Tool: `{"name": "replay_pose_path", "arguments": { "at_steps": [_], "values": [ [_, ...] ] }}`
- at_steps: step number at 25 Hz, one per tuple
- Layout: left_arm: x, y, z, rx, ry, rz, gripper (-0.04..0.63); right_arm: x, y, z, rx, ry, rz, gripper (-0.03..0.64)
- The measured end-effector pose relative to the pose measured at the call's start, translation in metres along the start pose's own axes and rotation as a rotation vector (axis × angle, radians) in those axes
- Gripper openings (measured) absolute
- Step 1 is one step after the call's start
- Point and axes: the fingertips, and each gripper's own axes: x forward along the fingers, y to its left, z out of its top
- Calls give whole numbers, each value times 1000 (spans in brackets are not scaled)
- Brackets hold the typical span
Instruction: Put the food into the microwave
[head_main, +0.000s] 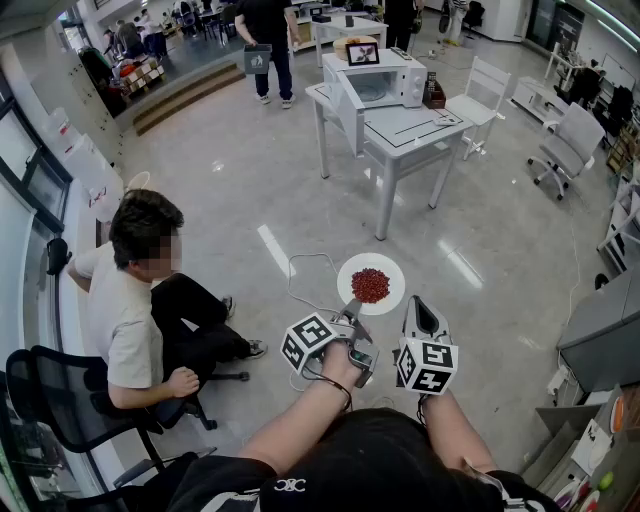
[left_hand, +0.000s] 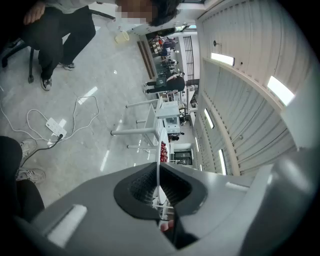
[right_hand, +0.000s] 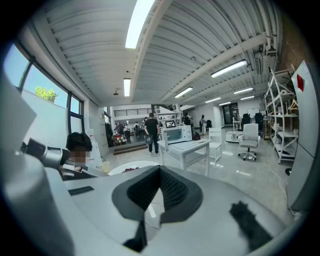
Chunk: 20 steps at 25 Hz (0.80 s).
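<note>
Bare floor (head_main: 250, 190) runs open toward twelve o'clock, right up to the tabletop (head_main: 420, 128) carrying the microwave (head_main: 385, 80). A loose cable (head_main: 297, 272) loops on the floor at eleven, just beside the plate (head_main: 347, 275) clamped in the left hand-held gripper (head_main: 352, 305). A seated person (head_main: 130, 300) on a black chair (head_main: 50, 390) blocks nine. A white chair (head_main: 480, 90) stands near the tabletop's far side at one, an office chair (head_main: 570, 145) at two, and a grey cabinet (head_main: 600, 340) at three. A standing person (head_main: 268, 40) is beyond the tabletop at eleven.

I'm seeing food (head_main: 371, 285) lying on the plate (head_main: 348, 271) just ahead; beyond it the microwave (head_main: 395, 85) is sitting on the table (head_main: 420, 128).
</note>
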Motion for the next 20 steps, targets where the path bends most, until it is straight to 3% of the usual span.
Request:
{"name": "replay_pose_path", "arguments": {
  "at_steps": [20],
  "values": [
    [22, -13, 14, -12, 35, -43, 14, 21, 1, 15, -25, -34, -16, 5]
  ]
}}
